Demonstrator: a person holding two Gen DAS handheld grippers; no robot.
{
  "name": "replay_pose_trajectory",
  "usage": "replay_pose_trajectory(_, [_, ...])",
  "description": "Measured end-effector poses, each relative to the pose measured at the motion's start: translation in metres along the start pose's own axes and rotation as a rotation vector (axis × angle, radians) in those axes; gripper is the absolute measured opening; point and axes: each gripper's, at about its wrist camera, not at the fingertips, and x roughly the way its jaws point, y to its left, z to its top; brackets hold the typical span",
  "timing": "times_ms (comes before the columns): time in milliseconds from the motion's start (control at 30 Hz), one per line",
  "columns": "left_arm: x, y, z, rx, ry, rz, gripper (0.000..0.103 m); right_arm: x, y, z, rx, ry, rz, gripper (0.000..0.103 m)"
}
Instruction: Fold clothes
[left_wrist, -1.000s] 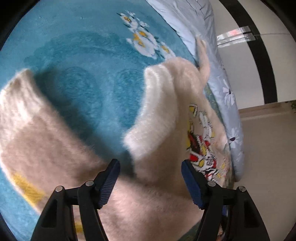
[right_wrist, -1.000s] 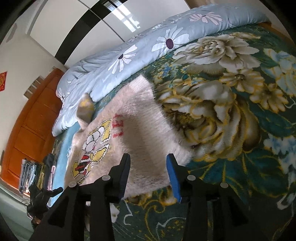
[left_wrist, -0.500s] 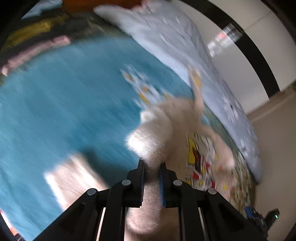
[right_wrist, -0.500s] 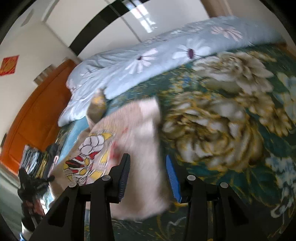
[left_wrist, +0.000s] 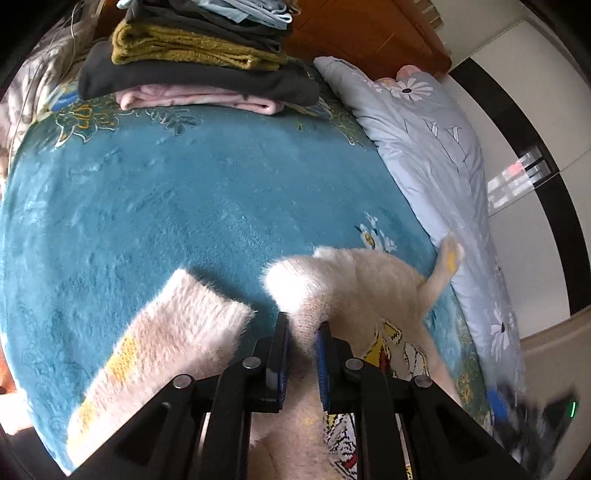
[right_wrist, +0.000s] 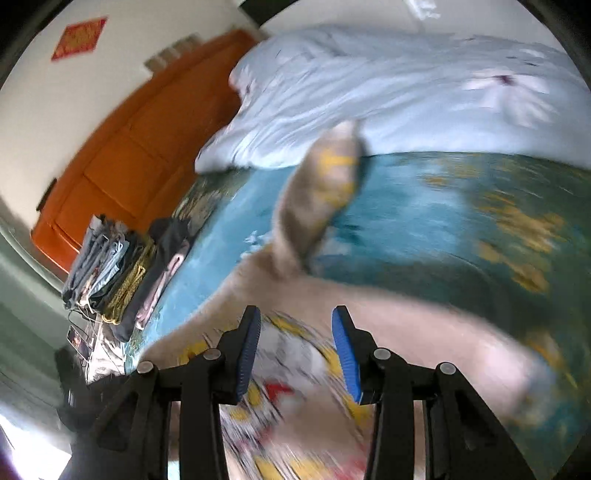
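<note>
Fluffy cream knitted sweater (left_wrist: 354, 295) pinched at one edge on the teal plush blanket (left_wrist: 184, 203)

A raised fold is clamped by the left gripper (left_wrist: 301, 354), the body trailing toward the pale blue floral quilt (left_wrist: 436, 147) along the bed's far edge; the right gripper (right_wrist: 295, 350), jaws parted and empty, is held over the printed front, nearer the free sleeve (right_wrist: 321, 192)

Two close wrist views, shared sweater (left_wrist: 369, 291)

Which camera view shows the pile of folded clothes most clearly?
The left wrist view: the pile of folded clothes is sharp there, its layers distinct. The right wrist view shows the same pile smaller, sideways and blurred.
</note>
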Motion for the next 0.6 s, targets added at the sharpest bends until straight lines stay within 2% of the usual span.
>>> replay_pose_trajectory(167, [0.002, -0.001, -0.008, 0.063, -0.02, 0.052, 0.015, 0.088, 0.039, 0.042, -0.079, 0.056, -0.101, 0.041])
replay_pose_trajectory(267, [0.004, -0.003, -0.012, 0.088, -0.027, 0.079, 0.016, 0.136, 0.049, 0.066, -0.07, 0.061, -0.184, 0.041])
replay_pose_trajectory(367, [0.007, -0.002, -0.012, 0.087, -0.027, 0.08, 0.017, 0.169, 0.049, 0.084, -0.031, 0.072, -0.244, 0.041])
replay_pose_trajectory(500, [0.006, 0.001, -0.011, 0.078, -0.024, 0.055, 0.017, 0.196, 0.043, 0.096, -0.05, 0.094, -0.412, 0.041])
replay_pose_trajectory(533, [0.006, 0.002, -0.011, 0.077, -0.023, 0.046, 0.017, 0.199, 0.036, 0.096, -0.042, 0.103, -0.445, 0.032])
replay_pose_trajectory(567, [0.005, 0.003, -0.011, 0.076, -0.023, 0.037, 0.017, 0.197, 0.029, 0.095, -0.021, 0.104, -0.443, 0.013])
replay_pose_trajectory(600, [0.005, 0.003, -0.01, 0.074, -0.023, 0.029, 0.017, 0.191, 0.024, 0.094, 0.001, 0.099, -0.433, 0.01])
